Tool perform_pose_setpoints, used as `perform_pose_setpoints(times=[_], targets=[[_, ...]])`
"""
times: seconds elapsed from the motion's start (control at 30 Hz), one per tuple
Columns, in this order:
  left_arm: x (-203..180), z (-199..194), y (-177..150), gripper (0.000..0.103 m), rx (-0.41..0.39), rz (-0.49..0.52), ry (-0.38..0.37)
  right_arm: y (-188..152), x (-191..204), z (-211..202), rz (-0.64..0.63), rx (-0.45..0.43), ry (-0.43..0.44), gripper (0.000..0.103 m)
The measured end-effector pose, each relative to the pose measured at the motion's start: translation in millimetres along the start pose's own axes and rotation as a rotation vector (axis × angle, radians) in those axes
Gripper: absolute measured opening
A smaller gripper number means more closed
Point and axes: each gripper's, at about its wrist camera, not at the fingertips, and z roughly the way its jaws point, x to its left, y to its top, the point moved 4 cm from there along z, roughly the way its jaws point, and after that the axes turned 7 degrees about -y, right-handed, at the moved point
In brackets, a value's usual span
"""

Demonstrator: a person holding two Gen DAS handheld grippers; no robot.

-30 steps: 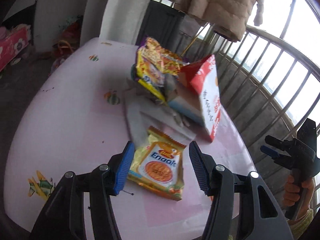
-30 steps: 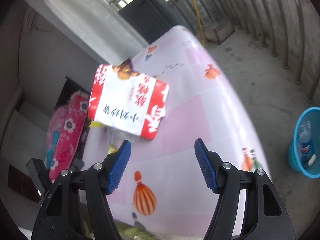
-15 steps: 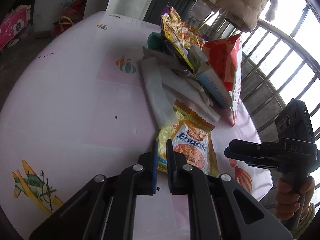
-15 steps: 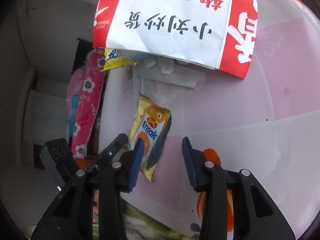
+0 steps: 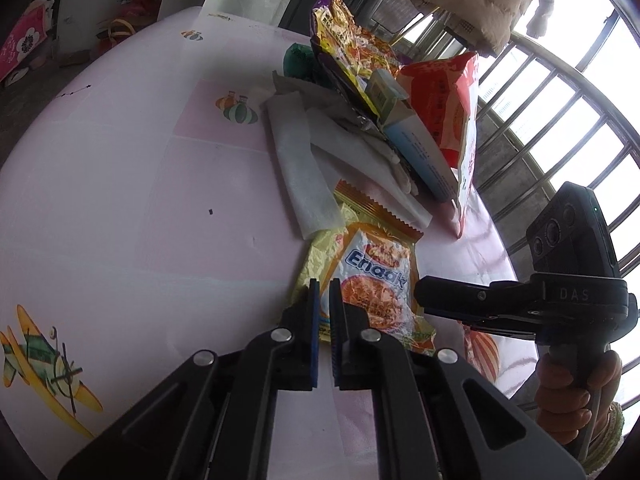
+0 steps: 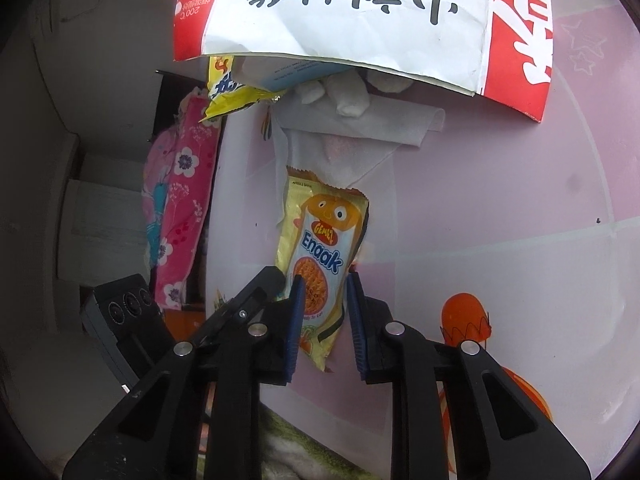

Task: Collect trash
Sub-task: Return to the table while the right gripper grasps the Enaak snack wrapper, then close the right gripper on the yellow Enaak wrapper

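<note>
Now both grippers work on one piece of trash, the yellow snack packet (image 6: 320,256), which lies flat on the pink table (image 5: 120,208) near its edge closest to the person, just short of the heap of other rubbish. The left gripper (image 5: 325,292) is closed tight on the packet's near corner, its blue pads pinching the thin foil edge, probably because a flat packet offers nothing else to catch. The right gripper (image 6: 323,296) comes in from the side with the packet's lower end between its fingers; its jaws are closing, and a gap still shows beside the right pad, so I judge it has not yet clamped. A second hold likely serves to lift the limp packet without it flopping or sliding away. A white tissue (image 5: 304,176) overlaps the packet's far end, so it may drag along when the packet rises. Behind it, the red and white bag (image 6: 360,20) leans over a blue box (image 5: 416,148) and a noodle wrapper (image 5: 344,40), all piled toward the table's far edge by the railing (image 5: 540,92); they wait their turn. The person's hand (image 5: 576,384) grips the right tool's handle off the table's right edge.
</note>
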Motion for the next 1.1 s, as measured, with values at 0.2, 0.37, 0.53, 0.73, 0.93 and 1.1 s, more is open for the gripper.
perform_pose_setpoints(times=[0.2, 0.37, 0.53, 0.73, 0.93, 1.1], targets=[[-4.2, 1.8, -3.1, 0.004, 0.010, -0.001, -0.040, 3.7, -2.9, -4.3, 0.005, -0.001, -0.004, 0.011], [-8.9, 4.8, -4.2, 0.004, 0.020, 0.005, -0.065, 3.8, -7.1, -10.0, 0.007, -0.008, 0.002, 0.005], [-15.9, 9.5, -8.2, 0.004, 0.042, -0.001, -0.124, 5.4, -13.5, -21.1, -0.007, -0.038, -0.010, 0.000], [-22.5, 13.6, -9.2, 0.004, 0.051, 0.013, -0.144, 7.4, -26.0, -24.9, 0.056, -0.039, 0.047, 0.002], [-20.9, 13.6, -9.2, 0.004, 0.053, 0.005, -0.148, 13.4, -31.7, -23.7, 0.117, -0.045, 0.126, 0.022], [-20.1, 13.2, -9.9, 0.004, 0.054, 0.004, -0.151, 19.9, -25.4, -15.2, 0.132, -0.024, 0.178, 0.028]])
